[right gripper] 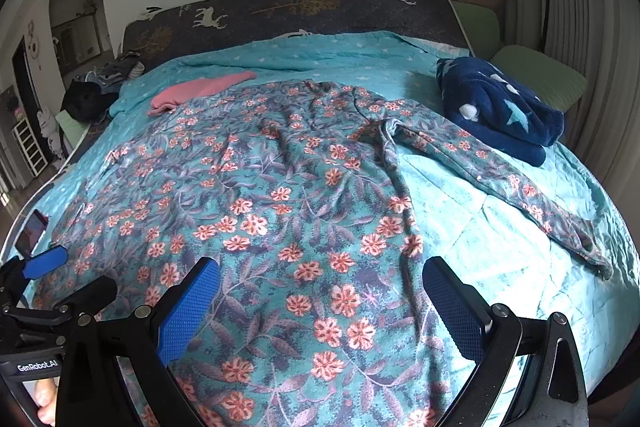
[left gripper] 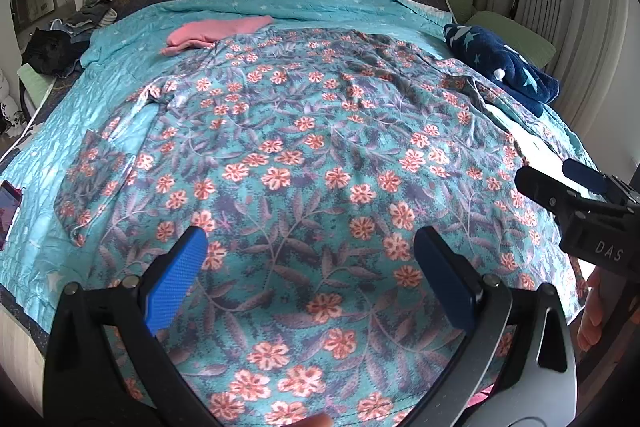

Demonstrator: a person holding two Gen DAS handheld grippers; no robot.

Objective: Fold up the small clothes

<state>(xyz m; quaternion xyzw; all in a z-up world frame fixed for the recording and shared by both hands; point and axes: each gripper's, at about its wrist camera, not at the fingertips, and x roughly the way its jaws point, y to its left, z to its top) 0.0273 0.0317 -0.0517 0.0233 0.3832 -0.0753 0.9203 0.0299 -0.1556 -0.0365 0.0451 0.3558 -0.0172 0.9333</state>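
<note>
Bed with teal quilt [right gripper: 500, 227]: floral garment [left gripper: 320, 163] spread flat, no fold made yet.
Both my grippers hang apart and empty over its near hem, left gripper [left gripper: 310, 275] and right gripper [right gripper: 320, 303]; one sleeve [right gripper: 500, 179] trails toward the bed's right edge. I judge all folding remains; pink garment [left gripper: 216, 31] and navy garment [right gripper: 500, 111] wait at the far edge.

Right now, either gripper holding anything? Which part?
Nothing held. Left gripper and right gripper both hover open above the floral garment, which lies spread on the bed; no cloth between the fingers.
</note>
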